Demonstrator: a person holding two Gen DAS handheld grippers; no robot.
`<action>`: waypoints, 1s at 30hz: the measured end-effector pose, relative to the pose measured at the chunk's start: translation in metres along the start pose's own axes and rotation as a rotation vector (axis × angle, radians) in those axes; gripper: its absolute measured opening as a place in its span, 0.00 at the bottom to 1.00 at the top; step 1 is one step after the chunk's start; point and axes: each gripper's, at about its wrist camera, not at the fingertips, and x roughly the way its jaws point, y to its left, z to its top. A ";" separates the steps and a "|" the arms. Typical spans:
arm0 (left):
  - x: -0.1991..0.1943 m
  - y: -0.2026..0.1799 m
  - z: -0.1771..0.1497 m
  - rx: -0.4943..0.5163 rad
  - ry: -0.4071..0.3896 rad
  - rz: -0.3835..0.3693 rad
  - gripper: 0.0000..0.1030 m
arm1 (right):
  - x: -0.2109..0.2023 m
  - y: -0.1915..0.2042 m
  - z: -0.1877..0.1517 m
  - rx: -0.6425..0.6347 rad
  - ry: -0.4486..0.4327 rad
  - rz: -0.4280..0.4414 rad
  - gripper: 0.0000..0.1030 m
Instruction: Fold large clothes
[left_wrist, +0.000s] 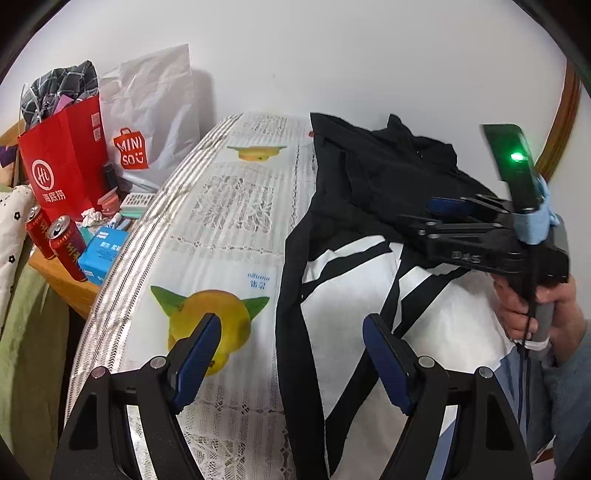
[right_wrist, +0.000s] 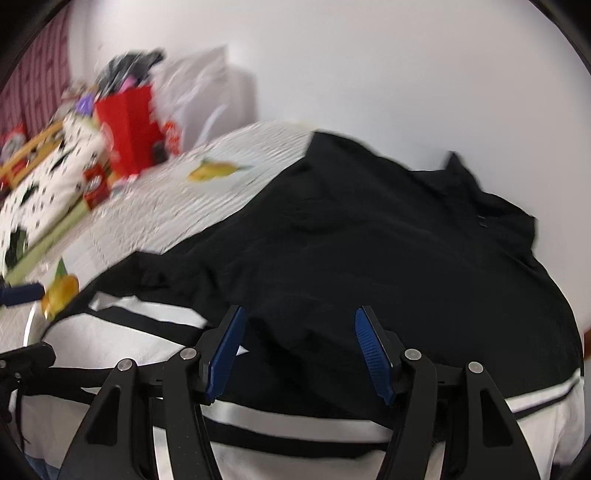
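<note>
Now the right tongs (right_wrist: 299, 347) stand open with nothing gripped above the black and white shirt (right_wrist: 369, 240), so smooth the fold flat before grabbing again. The left tongs (left_wrist: 291, 354) are wide open and empty. The shirt lies bunched on the lace-covered surface (left_wrist: 221, 229).

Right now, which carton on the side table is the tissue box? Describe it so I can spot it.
Left of the lace-covered table stands a cluttered wooden side table. At its near edge, right beside two red drink cans, lies the tissue box, the only bright blue carton.
</note>
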 end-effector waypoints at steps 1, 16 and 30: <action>0.003 0.000 -0.001 -0.001 0.009 0.004 0.75 | 0.007 0.005 0.000 -0.009 0.015 -0.026 0.61; 0.010 -0.003 -0.005 -0.027 0.042 0.026 0.75 | -0.102 -0.131 -0.030 0.397 -0.281 -0.056 0.03; -0.005 -0.020 -0.009 -0.008 0.043 0.033 0.75 | -0.142 -0.268 -0.198 0.666 -0.075 -0.345 0.37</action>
